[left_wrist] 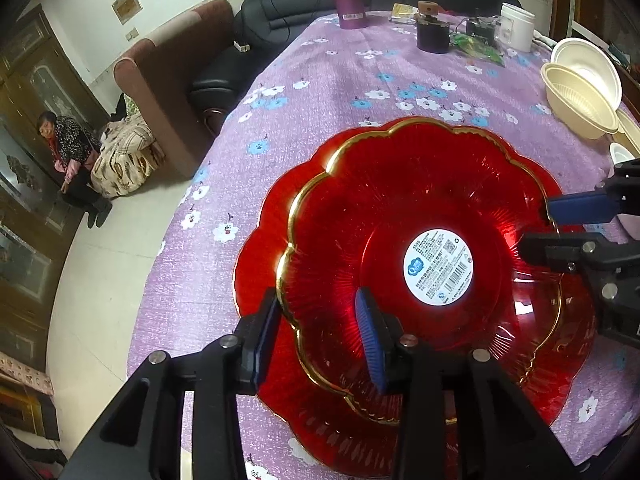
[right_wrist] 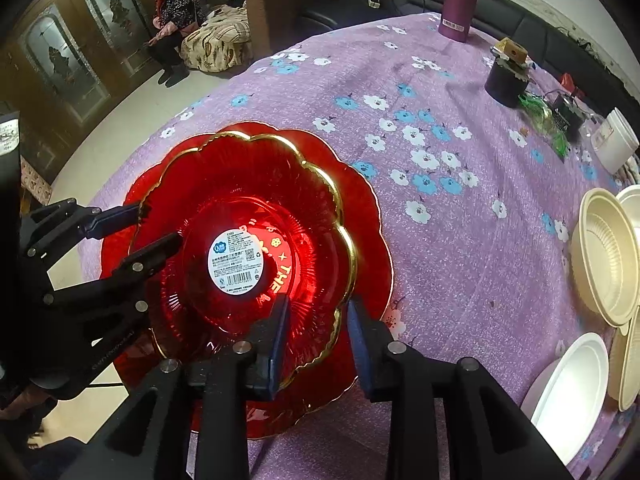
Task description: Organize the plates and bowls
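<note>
A translucent red plastic dish with a scalloped gold-edged rim (left_wrist: 420, 220) sits nested on a larger red scalloped plate of the same make (left_wrist: 256, 240), near the left edge of the table under its purple flowered cloth (left_wrist: 340, 72). A round white barcode sticker (left_wrist: 437, 266) lies at the dish's centre; otherwise both hold nothing.

The left gripper (left_wrist: 320, 332) straddles the near-left rim of the upper dish, one blue pad outside the gold edge and one inside, with a gap visible on both sides — spread, not yet pinching. The right gripper (right_wrist: 316, 344) does the same at the opposite rim, jaws apart around the edge.

I judge the dish light and thin, stiff enough to lift but likely to flex if squeezed hard, and glossy — so slippery against the pads. The rim is the only place thin enough to take between two fingers; a lobe of the scallop, taken from both sides at once, should keep it level. The two red pieces may cling together when the top one is raised.

To the far right a cream ribbed plastic bowl (right_wrist: 604, 256) rests against other white disposable bowls (right_wrist: 572, 396), all empty as far as shows. A purple flask (right_wrist: 460, 0) and dark jar (right_wrist: 506, 80) stand at the far side.
</note>
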Action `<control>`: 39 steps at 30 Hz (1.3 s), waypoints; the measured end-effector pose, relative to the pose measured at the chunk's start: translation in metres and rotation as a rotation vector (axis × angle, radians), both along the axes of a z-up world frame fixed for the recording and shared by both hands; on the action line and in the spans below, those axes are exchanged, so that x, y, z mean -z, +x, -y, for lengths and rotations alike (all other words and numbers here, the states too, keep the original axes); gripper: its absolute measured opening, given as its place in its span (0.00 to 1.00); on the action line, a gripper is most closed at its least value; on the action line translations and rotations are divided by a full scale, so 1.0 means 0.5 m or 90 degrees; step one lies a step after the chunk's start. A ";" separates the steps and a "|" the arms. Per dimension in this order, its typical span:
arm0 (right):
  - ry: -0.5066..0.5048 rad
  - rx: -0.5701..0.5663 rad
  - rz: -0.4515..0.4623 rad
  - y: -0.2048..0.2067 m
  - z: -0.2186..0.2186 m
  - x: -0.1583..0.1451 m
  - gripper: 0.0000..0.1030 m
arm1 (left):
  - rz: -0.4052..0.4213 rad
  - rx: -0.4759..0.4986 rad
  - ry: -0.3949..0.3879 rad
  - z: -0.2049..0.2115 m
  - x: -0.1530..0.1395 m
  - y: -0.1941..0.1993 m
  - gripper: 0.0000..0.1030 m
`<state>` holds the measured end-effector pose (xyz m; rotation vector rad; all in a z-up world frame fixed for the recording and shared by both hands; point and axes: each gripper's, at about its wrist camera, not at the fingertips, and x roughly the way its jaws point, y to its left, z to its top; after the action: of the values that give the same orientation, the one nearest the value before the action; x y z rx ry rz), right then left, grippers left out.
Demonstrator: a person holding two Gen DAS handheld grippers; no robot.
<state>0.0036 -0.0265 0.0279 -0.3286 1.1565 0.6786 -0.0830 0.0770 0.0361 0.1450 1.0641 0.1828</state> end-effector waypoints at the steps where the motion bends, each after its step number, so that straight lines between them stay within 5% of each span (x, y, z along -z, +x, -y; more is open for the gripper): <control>1: -0.002 -0.002 0.003 -0.002 -0.001 0.000 0.34 | 0.002 0.000 0.003 0.001 0.000 -0.001 0.37; 11: -0.003 -0.009 0.017 -0.020 -0.004 -0.004 0.42 | 0.027 0.012 0.040 0.021 0.005 -0.012 0.51; 39: 0.089 0.059 0.041 -0.043 0.080 -0.095 0.45 | 0.131 0.029 0.086 0.051 -0.096 -0.029 0.62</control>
<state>-0.0177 -0.0663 0.0752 -0.1759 1.0511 0.6596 -0.0974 0.0517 0.0843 0.2670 0.8426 0.2232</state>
